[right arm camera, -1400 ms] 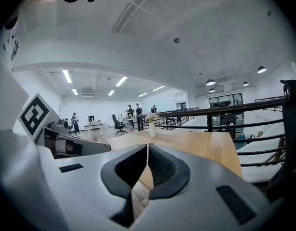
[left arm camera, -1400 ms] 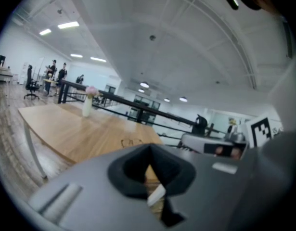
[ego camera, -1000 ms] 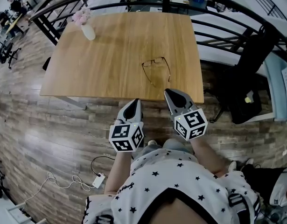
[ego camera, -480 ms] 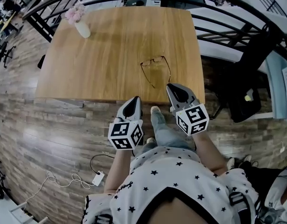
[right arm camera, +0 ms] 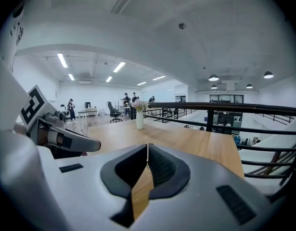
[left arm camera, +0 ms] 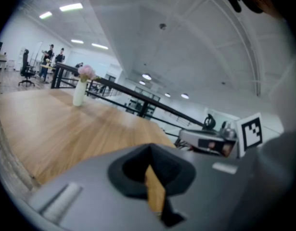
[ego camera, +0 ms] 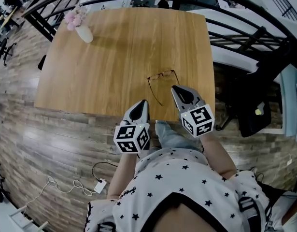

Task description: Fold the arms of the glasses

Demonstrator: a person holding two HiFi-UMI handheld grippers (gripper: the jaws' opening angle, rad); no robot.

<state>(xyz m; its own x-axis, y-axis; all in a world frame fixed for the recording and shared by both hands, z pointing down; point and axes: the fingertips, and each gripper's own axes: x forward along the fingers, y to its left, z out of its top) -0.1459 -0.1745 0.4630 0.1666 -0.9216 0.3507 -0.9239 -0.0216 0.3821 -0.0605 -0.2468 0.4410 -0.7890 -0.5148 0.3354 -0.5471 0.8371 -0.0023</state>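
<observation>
Thin dark-framed glasses lie on the wooden table, near its front right edge. Their arms are spread open and point toward me. In the head view my left gripper is over the table's front edge, just left of the tip of the left arm. My right gripper sits close to the end of the right arm. Both are shut with nothing between the jaws, as the left gripper view and the right gripper view show. The glasses are hidden in both gripper views.
A white vase with pink flowers stands at the table's far left corner. A black railing runs behind and to the right of the table. A black chair is at the right. A cable with a plug lies on the floor.
Both grippers have moved forward from over the floor to the table's front edge and now sit beside the tips of the glasses' arms. The glasses have not moved.
</observation>
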